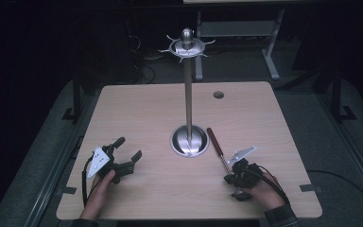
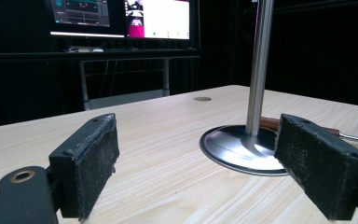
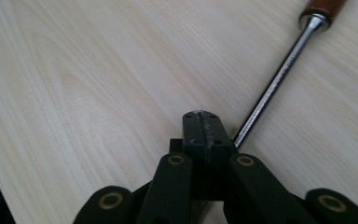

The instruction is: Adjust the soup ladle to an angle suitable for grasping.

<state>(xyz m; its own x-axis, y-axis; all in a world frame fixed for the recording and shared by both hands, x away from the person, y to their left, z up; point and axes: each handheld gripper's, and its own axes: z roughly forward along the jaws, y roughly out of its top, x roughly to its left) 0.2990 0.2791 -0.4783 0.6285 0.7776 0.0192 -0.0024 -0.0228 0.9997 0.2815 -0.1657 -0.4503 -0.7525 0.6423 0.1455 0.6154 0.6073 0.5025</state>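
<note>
A steel stand (image 1: 189, 142) with a round base, a tall pole and a ring of hooks at its top (image 1: 187, 47) rises from mid-table. Right of the base lies a utensil (image 1: 213, 140) with a brown wooden handle and a thin metal shaft. My right gripper (image 1: 228, 178) is at the shaft's near end, its jaws pressed together (image 3: 202, 116). The shaft (image 3: 279, 79) runs along the right jaw and goes out of sight under it. My left gripper (image 1: 125, 153) rests open on the left side of the table, pointing at the stand's base (image 2: 242, 151).
The wooden table (image 1: 137, 109) has a round cable hole (image 1: 218, 94) at the back. Beyond it are dark floor, desk legs (image 1: 269, 52) and lit monitors (image 2: 121, 16).
</note>
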